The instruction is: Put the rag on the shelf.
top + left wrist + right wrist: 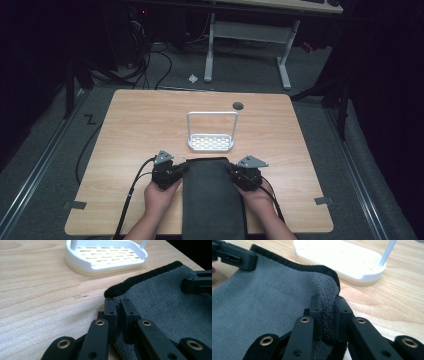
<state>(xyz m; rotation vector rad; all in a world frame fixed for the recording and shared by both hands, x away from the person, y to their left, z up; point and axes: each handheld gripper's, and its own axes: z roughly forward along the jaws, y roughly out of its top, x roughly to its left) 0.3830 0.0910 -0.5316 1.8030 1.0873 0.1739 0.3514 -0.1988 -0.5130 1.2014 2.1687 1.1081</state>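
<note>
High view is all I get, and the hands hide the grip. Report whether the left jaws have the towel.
Observer: Yes. The left gripper is pinched on the grey towel at its corner, beside the dark hem.
Operator: Now the right one.
Observer: The right gripper clamps a raised fold of the towel's edge between its jaws.
Operator: Check the rack's base.
Observer: The white rack has a slotted tray with nothing on it, and the towel lies apart from it.

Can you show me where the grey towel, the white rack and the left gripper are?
grey towel (pixel 212 197): high view, middle of the cloth.
white rack (pixel 210 143): high view, its slotted base.
left gripper (pixel 118 308): left gripper view, between its fingertips at the towel's corner.
</note>
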